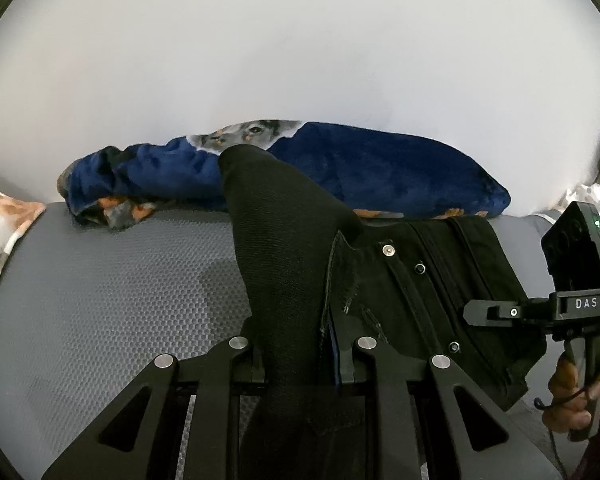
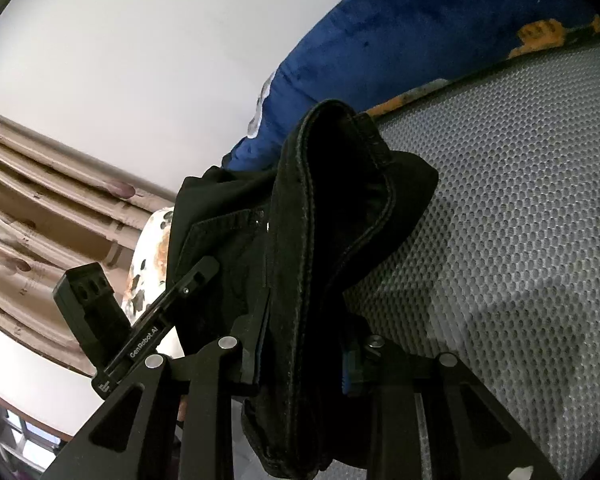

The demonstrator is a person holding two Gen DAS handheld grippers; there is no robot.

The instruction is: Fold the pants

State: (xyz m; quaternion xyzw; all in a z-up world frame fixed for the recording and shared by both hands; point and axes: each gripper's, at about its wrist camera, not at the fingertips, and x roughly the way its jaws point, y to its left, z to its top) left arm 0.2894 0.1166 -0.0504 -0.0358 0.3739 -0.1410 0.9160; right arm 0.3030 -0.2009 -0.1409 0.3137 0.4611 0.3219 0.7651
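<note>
On a grey honeycomb-textured mattress [image 1: 100, 280], black pants [image 1: 420, 272] are spread, with the waistband, metal buttons and fly seams seen toward the right side of the left wrist view. Between the two fingers of the left gripper [image 1: 302, 364] a thick fold of the black fabric is pinched, and from there a leg of the garment is carried up and away toward a blue plush blanket [image 1: 380, 168] bunched against a white wall [image 1: 300, 40]. Between the fingers of the right gripper [image 2: 304, 354] another doubled portion of the pants [image 2: 324, 216] is clamped; the stitched edge is lifted clear of the mattress [image 2: 520, 200] and hangs over the jaws. Each gripper is seen from the other's camera: the right gripper [image 1: 512, 312], held by a hand [image 1: 580, 400], is set just beside the waistband, and the left gripper [image 2: 172, 300] is seen beside the fabric. A white patterned pillow [image 1: 0, 220] lies at the far left edge of the mattress. Beige moulded panelling [image 2: 40, 200] is visible in the right wrist view.
</note>
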